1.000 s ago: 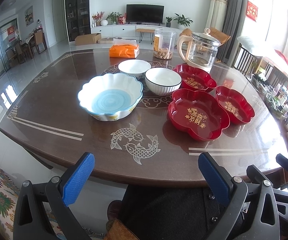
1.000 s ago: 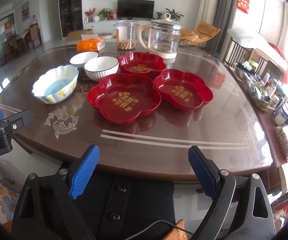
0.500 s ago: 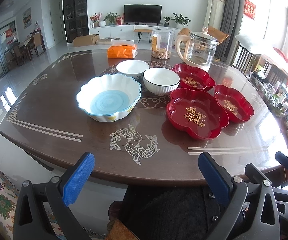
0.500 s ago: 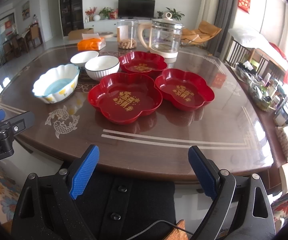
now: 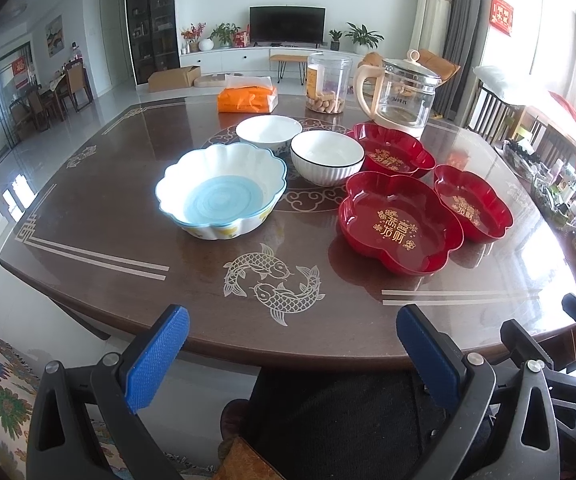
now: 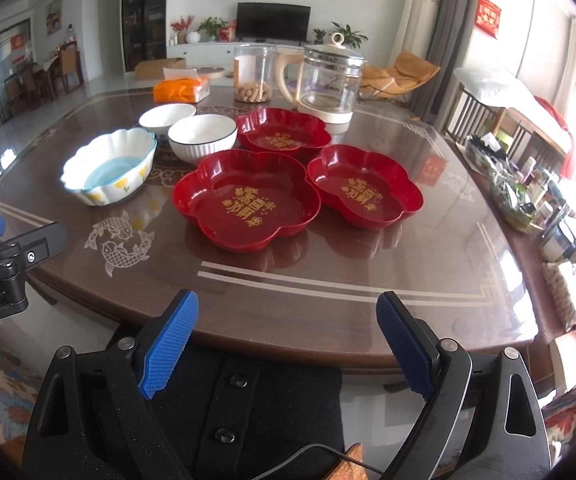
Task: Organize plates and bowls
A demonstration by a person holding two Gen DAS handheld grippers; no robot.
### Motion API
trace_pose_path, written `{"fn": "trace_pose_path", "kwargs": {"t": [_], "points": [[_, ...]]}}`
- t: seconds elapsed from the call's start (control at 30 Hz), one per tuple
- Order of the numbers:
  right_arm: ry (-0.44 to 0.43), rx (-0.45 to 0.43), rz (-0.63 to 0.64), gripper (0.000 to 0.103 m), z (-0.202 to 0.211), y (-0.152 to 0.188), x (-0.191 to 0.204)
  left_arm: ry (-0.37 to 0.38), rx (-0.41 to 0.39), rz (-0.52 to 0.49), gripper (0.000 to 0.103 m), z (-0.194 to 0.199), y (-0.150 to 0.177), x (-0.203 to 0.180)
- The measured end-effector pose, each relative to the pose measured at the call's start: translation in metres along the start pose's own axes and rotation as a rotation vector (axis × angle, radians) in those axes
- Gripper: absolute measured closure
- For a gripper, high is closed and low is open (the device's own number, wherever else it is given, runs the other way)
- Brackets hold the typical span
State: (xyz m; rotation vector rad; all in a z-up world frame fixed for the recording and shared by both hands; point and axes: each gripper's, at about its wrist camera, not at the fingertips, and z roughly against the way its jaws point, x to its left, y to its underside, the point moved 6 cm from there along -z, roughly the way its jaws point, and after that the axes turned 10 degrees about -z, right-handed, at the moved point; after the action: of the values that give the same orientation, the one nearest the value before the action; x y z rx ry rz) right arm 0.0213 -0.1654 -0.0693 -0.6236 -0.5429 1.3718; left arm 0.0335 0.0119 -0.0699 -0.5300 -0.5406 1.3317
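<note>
On the dark wooden table (image 5: pixel 100 216) stand a scalloped bowl with a blue inside (image 5: pixel 222 190), two white bowls (image 5: pixel 327 156) (image 5: pixel 268 131) and three red flower-shaped plates: a large one (image 5: pixel 398 222) in front, a smaller one (image 5: pixel 472 208) to its right and one (image 5: pixel 392 154) behind. The right wrist view has the same set: scalloped bowl (image 6: pixel 110 170), large red plate (image 6: pixel 246 198), right red plate (image 6: pixel 364 190). My left gripper (image 5: pixel 292 344) is open, held short of the table's near edge. My right gripper (image 6: pixel 288 332) is likewise open with nothing between its fingers.
At the table's far side stand a glass kettle (image 5: pixel 402 96), a clear jar of snacks (image 5: pixel 328 82) and an orange tissue pack (image 5: pixel 248 96). A cluttered side shelf (image 6: pixel 528 188) runs along the right. A person's dark clothing (image 6: pixel 248 400) lies below both grippers.
Both views have crept slightly toward the table and tilted a little. No dish has moved, and both grippers stay open.
</note>
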Motion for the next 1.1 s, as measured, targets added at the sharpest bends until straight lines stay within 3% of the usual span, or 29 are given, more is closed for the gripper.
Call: {"fn": "trace_pose_path", "kwargs": {"t": [0.3, 0.53, 0.83, 1.1], "points": [[-0.009, -0.006, -0.009, 0.011, 0.000, -0.001, -0.003, 0.009, 0.005, -0.002, 0.000, -0.003, 0.004, 0.002], [-0.014, -0.007, -0.037, 0.011, 0.001, -0.001, -0.009, 0.000, 0.069, -0.005, 0.000, -0.012, 0.010, 0.003], [-0.014, -0.010, -0.039, 0.011, 0.001, -0.001, -0.009, 0.014, 0.069, -0.006, 0.000, -0.011, 0.013, 0.003], [-0.010, -0.010, -0.055, 0.011, 0.001, -0.001, -0.013, 0.049, 0.052, 0.056, 0.000, -0.012, 0.013, 0.008]]}}
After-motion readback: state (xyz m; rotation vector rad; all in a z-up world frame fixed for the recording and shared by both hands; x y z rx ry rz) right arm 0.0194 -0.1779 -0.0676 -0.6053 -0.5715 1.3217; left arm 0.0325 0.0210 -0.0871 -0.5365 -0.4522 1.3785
